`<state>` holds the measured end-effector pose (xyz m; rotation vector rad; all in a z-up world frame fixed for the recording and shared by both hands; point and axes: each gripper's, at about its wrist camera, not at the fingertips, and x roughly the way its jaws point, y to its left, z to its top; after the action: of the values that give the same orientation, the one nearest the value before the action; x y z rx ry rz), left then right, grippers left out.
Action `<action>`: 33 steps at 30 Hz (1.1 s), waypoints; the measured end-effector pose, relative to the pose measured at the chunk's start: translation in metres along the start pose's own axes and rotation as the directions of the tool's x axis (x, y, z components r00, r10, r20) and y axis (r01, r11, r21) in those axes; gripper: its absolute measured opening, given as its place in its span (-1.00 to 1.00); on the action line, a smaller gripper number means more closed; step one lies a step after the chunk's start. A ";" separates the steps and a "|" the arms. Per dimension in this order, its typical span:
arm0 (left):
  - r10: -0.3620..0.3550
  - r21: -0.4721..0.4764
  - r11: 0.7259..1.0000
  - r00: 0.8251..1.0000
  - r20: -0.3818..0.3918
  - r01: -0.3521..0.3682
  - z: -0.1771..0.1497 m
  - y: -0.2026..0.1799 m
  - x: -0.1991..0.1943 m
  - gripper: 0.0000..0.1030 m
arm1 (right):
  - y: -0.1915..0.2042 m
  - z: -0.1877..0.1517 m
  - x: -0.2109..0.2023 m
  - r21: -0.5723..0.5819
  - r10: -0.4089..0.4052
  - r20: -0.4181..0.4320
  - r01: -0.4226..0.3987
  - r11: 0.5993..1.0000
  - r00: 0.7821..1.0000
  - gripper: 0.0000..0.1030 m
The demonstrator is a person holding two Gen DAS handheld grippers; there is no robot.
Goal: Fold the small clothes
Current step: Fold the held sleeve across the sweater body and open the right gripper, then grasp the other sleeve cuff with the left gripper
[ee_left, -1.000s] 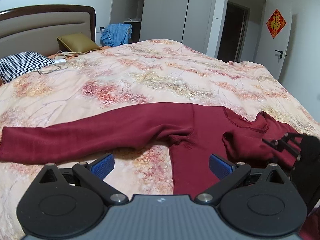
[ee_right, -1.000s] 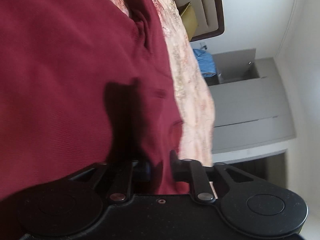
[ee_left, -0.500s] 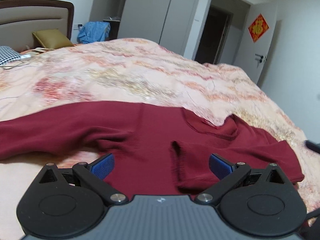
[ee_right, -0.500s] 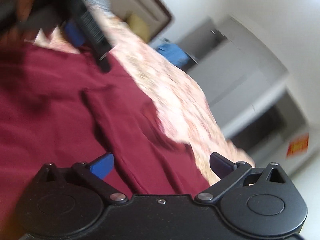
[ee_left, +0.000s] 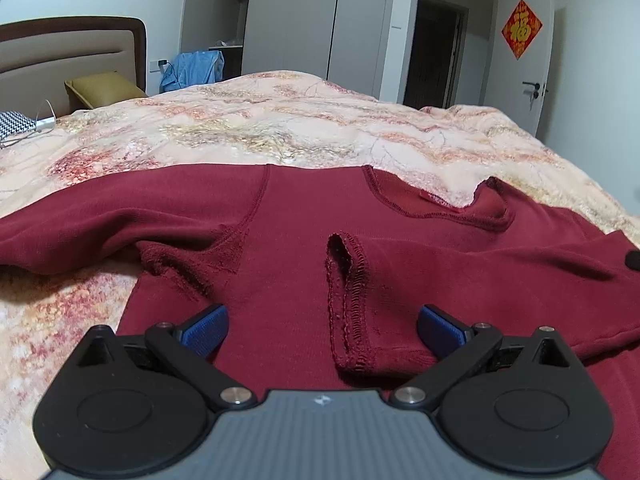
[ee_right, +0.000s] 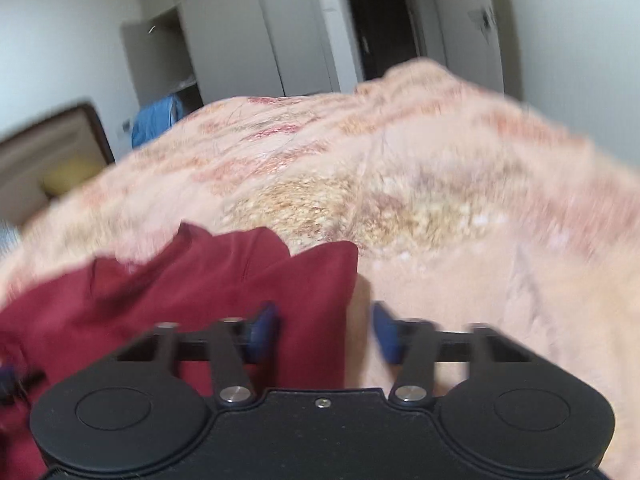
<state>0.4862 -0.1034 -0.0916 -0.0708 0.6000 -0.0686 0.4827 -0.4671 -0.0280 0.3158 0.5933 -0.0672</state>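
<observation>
A dark red long-sleeved top lies flat on the floral bedspread. Its right sleeve is folded across the chest, with the cuff lying between my left gripper's blue pads. Its left sleeve stretches out to the left. My left gripper is wide open and empty, low over the chest. My right gripper is partly open, with the folded right edge of the top between its pads. That view is blurred by motion.
A brown headboard, an olive cushion and a checked pillow are at the far left. A blue garment hangs by the grey wardrobe. A dark doorway and a white door are behind the bed.
My right gripper let go of the sleeve, opened, swung to level and moved to the top's right edge, narrowing again. My left gripper moved right and closer over the chest.
</observation>
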 end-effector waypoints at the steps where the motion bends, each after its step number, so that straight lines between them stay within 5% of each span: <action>1: 0.004 0.006 1.000 1.000 -0.002 -0.004 0.000 -0.001 0.000 1.00 | -0.004 0.001 0.002 0.021 0.028 -0.009 -0.027 0.999 1.000 -0.82; 5: 0.003 0.011 1.000 1.000 -0.004 -0.003 0.002 -0.002 0.001 1.00 | 0.006 0.006 -0.019 -0.117 -0.022 0.089 0.032 0.993 0.996 -0.89; 9: 0.021 0.037 0.999 1.000 -0.009 -0.021 0.001 -0.006 0.003 1.00 | -0.006 0.003 0.001 -0.071 -0.053 0.013 0.054 0.996 0.999 -0.86; 13: 0.021 0.038 0.999 1.000 -0.009 -0.020 0.001 -0.006 0.004 1.00 | -0.019 -0.001 -0.010 -0.013 -0.065 0.041 0.065 0.998 0.997 -0.32; 18: 0.021 0.038 0.999 1.000 -0.008 -0.021 0.001 -0.005 0.004 1.00 | -0.014 -0.022 -0.058 -0.097 -0.169 0.081 0.176 0.979 0.982 -0.28; 24: 0.021 0.039 0.999 1.000 -0.008 -0.021 0.001 -0.005 0.003 1.00 | 0.015 -0.064 -0.082 -0.306 -0.156 0.069 0.170 0.937 0.985 -0.13; 29: 0.024 0.040 0.999 1.000 -0.005 -0.023 -0.001 -0.005 0.004 1.00 | 0.040 -0.077 -0.058 -0.378 -0.217 0.158 0.262 0.888 0.963 -0.43; 31: 0.024 0.040 0.999 1.000 -0.003 -0.024 -0.001 -0.005 0.004 1.00 | 0.034 -0.073 -0.052 -0.289 -0.245 0.174 0.287 0.913 0.954 -0.82; 33: 0.024 0.040 0.999 1.000 -0.003 -0.024 0.000 -0.005 0.004 1.00 | 0.027 -0.072 -0.054 -0.210 -0.235 0.190 0.273 0.939 0.953 -0.86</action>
<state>0.4891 -0.1092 -0.0939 -0.0244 0.6027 -0.0577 0.4028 -0.4202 -0.0466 0.0010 0.4710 -0.2691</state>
